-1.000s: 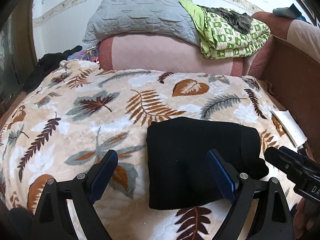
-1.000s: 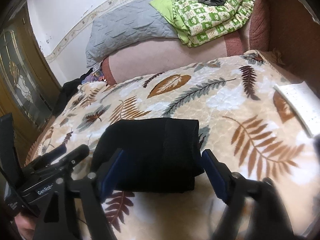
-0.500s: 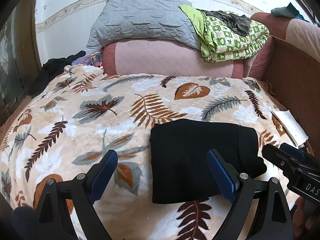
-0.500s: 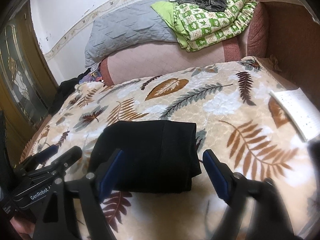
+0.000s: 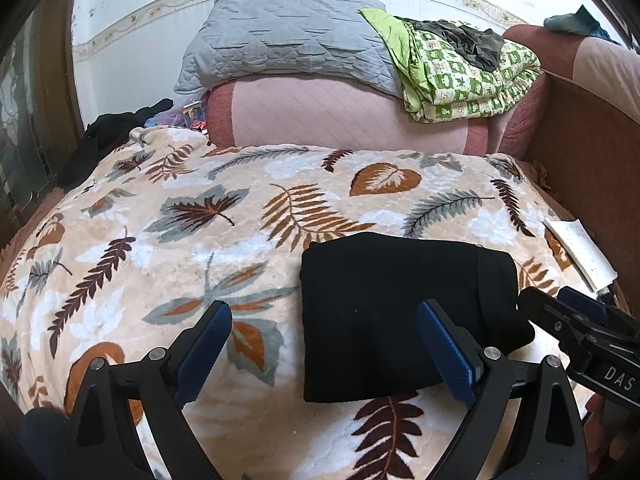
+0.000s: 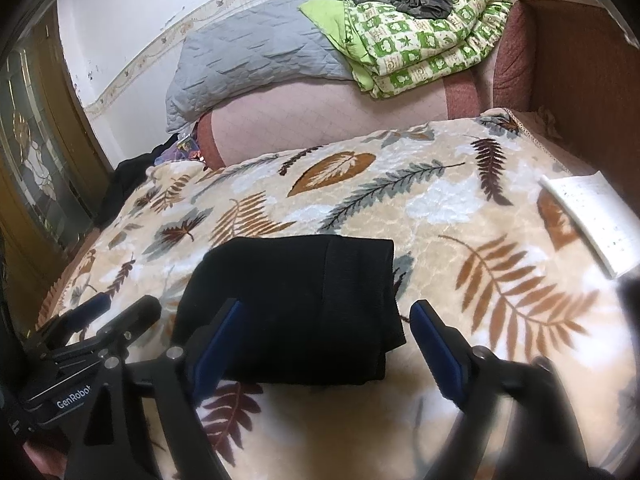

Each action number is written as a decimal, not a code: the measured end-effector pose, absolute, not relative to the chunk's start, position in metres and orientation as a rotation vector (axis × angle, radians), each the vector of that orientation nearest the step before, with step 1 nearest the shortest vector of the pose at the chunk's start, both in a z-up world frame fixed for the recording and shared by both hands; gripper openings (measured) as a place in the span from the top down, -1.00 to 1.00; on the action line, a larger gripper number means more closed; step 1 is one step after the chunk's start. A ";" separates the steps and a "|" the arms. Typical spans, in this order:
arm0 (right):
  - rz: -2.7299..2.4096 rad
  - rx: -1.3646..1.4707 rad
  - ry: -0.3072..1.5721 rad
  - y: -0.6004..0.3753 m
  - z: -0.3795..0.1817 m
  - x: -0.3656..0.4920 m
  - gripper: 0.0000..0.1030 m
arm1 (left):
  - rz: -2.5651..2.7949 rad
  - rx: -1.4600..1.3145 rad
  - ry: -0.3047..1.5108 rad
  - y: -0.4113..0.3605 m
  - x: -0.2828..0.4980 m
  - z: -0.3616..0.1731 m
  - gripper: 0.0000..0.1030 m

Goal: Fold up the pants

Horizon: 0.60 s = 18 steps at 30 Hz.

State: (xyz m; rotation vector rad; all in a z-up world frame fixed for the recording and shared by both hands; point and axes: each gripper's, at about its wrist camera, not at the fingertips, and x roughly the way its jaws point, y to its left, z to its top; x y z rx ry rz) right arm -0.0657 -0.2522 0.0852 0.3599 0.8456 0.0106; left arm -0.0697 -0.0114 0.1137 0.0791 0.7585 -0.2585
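The black pants (image 5: 400,312) lie folded into a compact rectangle on the leaf-patterned blanket (image 5: 200,240); they also show in the right wrist view (image 6: 296,304). My left gripper (image 5: 324,344) is open and empty, raised above the pants' near left edge, touching nothing. My right gripper (image 6: 326,340) is open and empty, raised in front of the pants' near edge. The right gripper shows in the left wrist view (image 5: 560,312) to the right of the pants. The left gripper shows in the right wrist view (image 6: 116,312) to their left.
A pink bolster (image 5: 348,116) lies at the back with a grey quilt (image 5: 288,40) and a green checked quilt (image 5: 464,76) on it. A white notepad (image 6: 592,220) lies at the blanket's right edge. Dark clothes (image 5: 108,136) are heaped at the back left. A brown headboard (image 5: 580,152) stands on the right.
Both grippers have drawn back and up from the folded pants, which look a little further away. The pants have not moved.
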 end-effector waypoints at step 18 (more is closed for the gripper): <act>-0.003 0.347 0.928 -0.254 0.060 -0.047 -0.66 | -0.262 0.044 0.825 -0.010 -0.046 0.096 -0.84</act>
